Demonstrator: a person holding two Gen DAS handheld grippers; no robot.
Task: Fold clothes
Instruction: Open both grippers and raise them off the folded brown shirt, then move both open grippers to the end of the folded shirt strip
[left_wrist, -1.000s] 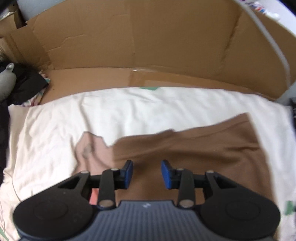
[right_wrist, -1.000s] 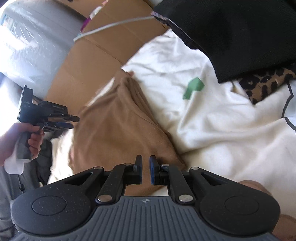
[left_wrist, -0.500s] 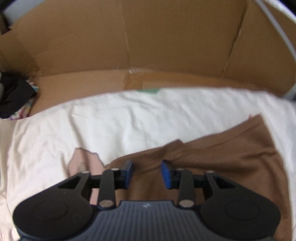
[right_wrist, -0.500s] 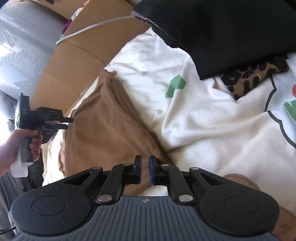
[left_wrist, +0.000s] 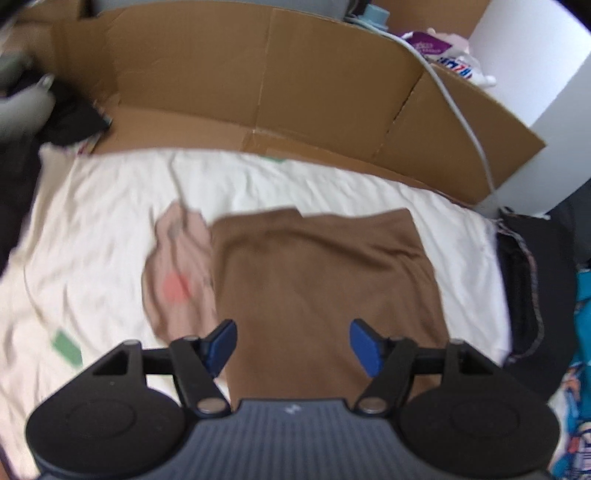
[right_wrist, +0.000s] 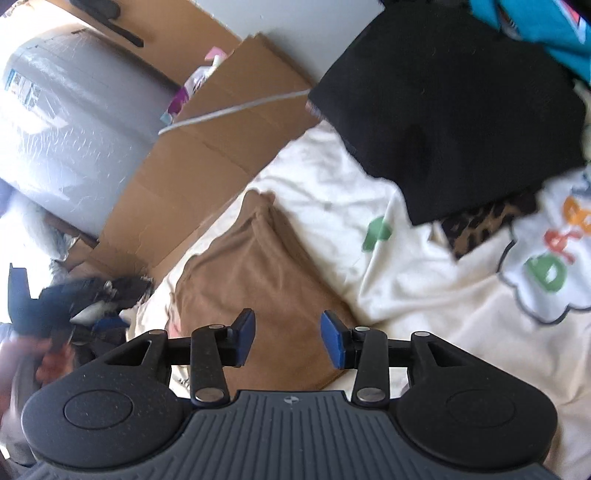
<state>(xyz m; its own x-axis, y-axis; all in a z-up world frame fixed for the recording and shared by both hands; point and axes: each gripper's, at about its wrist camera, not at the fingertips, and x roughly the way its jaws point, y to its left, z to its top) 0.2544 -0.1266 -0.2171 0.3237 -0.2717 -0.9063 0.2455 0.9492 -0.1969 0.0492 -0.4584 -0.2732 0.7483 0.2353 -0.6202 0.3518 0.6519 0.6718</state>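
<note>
My left gripper (left_wrist: 293, 345) and right gripper (right_wrist: 287, 339) both hang spread wide, gripping nothing, above the brown garment (left_wrist: 321, 280), which lies flat on the cream sheet (left_wrist: 92, 236), its far edge toward twelve o'clock, ready for another fold.

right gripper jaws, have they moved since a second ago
Yes. The right gripper had its jaws nearly shut a second ago; now they stand wide apart, with the brown garment showing between them, gripping nothing.
</note>
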